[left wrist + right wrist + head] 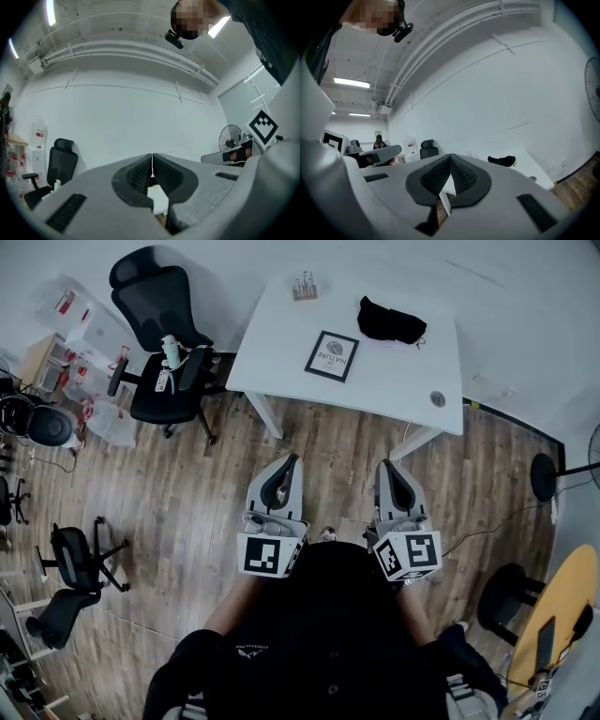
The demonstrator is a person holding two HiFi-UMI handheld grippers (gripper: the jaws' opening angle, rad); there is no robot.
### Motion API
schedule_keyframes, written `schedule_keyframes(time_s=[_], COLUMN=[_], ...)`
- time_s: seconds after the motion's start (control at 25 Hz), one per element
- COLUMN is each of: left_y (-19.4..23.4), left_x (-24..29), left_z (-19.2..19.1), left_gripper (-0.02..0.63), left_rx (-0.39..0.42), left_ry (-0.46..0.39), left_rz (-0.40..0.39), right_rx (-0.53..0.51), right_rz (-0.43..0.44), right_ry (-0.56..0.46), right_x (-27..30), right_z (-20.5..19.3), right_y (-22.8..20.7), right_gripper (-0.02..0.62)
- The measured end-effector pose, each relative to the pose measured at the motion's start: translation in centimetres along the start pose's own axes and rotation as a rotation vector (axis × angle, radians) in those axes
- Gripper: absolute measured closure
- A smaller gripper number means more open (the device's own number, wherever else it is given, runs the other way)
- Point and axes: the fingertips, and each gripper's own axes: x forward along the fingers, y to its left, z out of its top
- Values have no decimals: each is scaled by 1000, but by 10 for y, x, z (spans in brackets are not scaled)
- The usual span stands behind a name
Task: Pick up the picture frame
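The picture frame (332, 356), black-edged with a white print, lies flat on the white table (394, 381) at the top of the head view. My left gripper (292, 457) and right gripper (384, 465) are held side by side over the wooden floor, pointing at the table and well short of its near edge. Both are shut with nothing between their jaws. In the left gripper view the closed jaw tips (152, 155) hide most of the table. In the right gripper view the shut jaws (450, 156) cover the frame.
A black cloth bundle (391, 322) (502, 161) and a small rack (304, 286) lie on the table's far part. A black office chair (164, 343) (55, 169) stands left of the table. More chairs (70, 582) stand on the left, a fan (231, 138) and a yellow table (562, 601) on the right.
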Motion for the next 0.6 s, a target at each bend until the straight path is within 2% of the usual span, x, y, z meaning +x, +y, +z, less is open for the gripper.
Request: schedule_keyframes(time_s=[0.4, 0.6], left_y=[5, 27], left_x=[51, 78], left_z=[-10, -7], left_gripper=[594, 594], left_rx=[-14, -15], left_ry=[-40, -48], left_rz=[-42, -65], right_rx=[-25, -44], right_rz=[-79, -103], right_ry=[-5, -21], right_x=[21, 46], right_z=[3, 15], right_y=[-44, -47], right_gripper=[597, 596])
